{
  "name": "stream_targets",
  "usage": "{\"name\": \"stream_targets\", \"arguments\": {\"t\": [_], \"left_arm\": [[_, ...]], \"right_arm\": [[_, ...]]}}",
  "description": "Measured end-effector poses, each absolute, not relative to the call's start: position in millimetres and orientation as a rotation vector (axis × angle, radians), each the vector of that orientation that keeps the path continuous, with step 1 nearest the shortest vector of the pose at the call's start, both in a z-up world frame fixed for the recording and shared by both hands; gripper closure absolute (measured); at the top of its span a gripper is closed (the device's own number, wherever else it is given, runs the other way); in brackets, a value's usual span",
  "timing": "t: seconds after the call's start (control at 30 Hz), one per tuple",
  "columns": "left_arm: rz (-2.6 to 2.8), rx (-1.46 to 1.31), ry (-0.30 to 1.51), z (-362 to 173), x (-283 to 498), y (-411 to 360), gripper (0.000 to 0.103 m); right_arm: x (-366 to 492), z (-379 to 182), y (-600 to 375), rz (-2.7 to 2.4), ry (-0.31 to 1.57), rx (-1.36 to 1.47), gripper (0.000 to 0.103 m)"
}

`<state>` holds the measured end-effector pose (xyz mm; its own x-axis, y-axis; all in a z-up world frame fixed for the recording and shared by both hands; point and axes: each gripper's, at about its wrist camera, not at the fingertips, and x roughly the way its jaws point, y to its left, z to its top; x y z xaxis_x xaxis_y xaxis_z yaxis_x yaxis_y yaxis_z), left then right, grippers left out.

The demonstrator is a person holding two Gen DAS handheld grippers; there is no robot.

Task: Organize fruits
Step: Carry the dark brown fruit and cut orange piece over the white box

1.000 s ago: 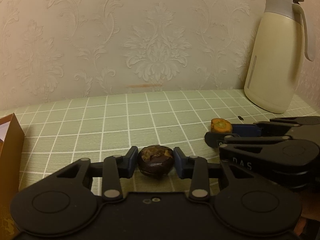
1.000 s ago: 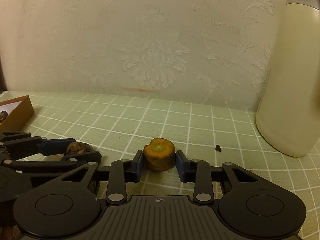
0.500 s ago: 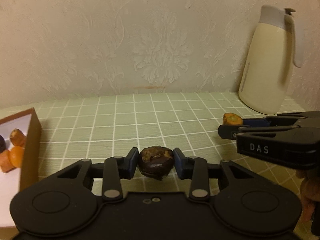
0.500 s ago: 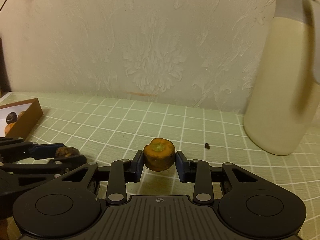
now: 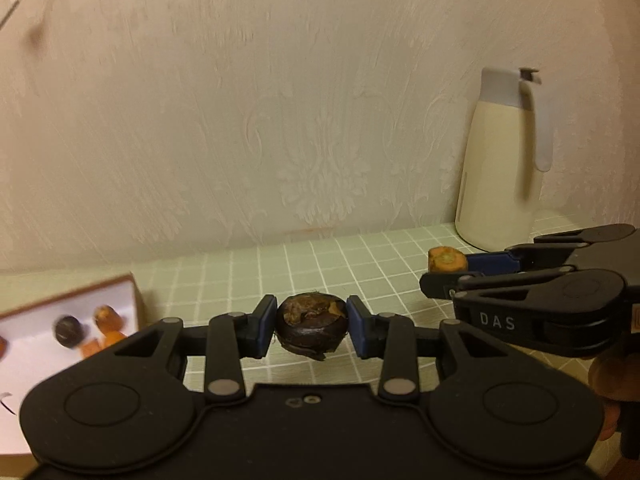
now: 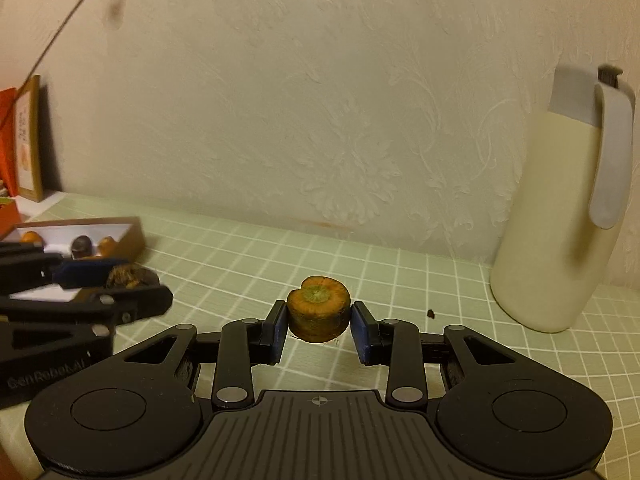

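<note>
My left gripper (image 5: pixel 311 326) is shut on a dark brown round fruit (image 5: pixel 311 327) with a rough tan top, held above the green checked tablecloth (image 5: pixel 340 256). My right gripper (image 6: pixel 319 322) is shut on an orange carrot chunk (image 6: pixel 318 314) with a green core. In the left wrist view the right gripper (image 5: pixel 446 266) sits to the right with the carrot chunk (image 5: pixel 446 259) at its tip. In the right wrist view the left gripper (image 6: pixel 128 280) shows at the left with the dark fruit (image 6: pixel 127 275). A brown box (image 5: pixel 136 300) with a white inside holds a dark fruit (image 5: pixel 69 330) and orange pieces (image 5: pixel 107 318).
A cream thermos jug (image 6: pixel 560 220) with a grey lid and handle stands at the back right against the patterned wall. A small dark crumb (image 6: pixel 431 313) lies on the cloth near it. A framed card (image 6: pixel 28 140) leans at the far left. The box (image 6: pixel 132 236) lies left.
Both grippers have risen and shifted left with their fruit still gripped. The brown box has come further into view, and the jug has slid away to the right.
</note>
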<state>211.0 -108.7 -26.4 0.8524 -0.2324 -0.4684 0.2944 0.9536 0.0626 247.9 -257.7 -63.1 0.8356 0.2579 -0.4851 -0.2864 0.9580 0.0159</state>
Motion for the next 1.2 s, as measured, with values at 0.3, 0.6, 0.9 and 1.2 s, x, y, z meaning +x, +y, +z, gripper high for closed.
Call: {"name": "stream_targets", "arguments": {"t": [0.3, 0.6, 0.9, 1.2], "left_arm": [[-0.236, 0.136, 0.432, -11.2, 172.9, -74.4, 0.075], [-0.140, 0.094, 0.388, 8.1, 148.3, -29.3, 0.075], [-0.040, 0.062, 0.348, 20.9, 134.9, 15.3, 0.075], [0.049, 0.027, 0.331, 23.8, 129.1, 55.5, 0.075]], "right_arm": [[208.7, -43.3, -244.1, 0.332, 0.455, -0.064, 0.069], [179.8, -21.7, -193.4, 0.471, 0.358, -0.139, 0.069], [174.9, -5.3, -153.0, 0.548, 0.306, -0.133, 0.069], [169.1, -1.0, -123.9, 0.602, 0.275, -0.138, 0.069]]}}
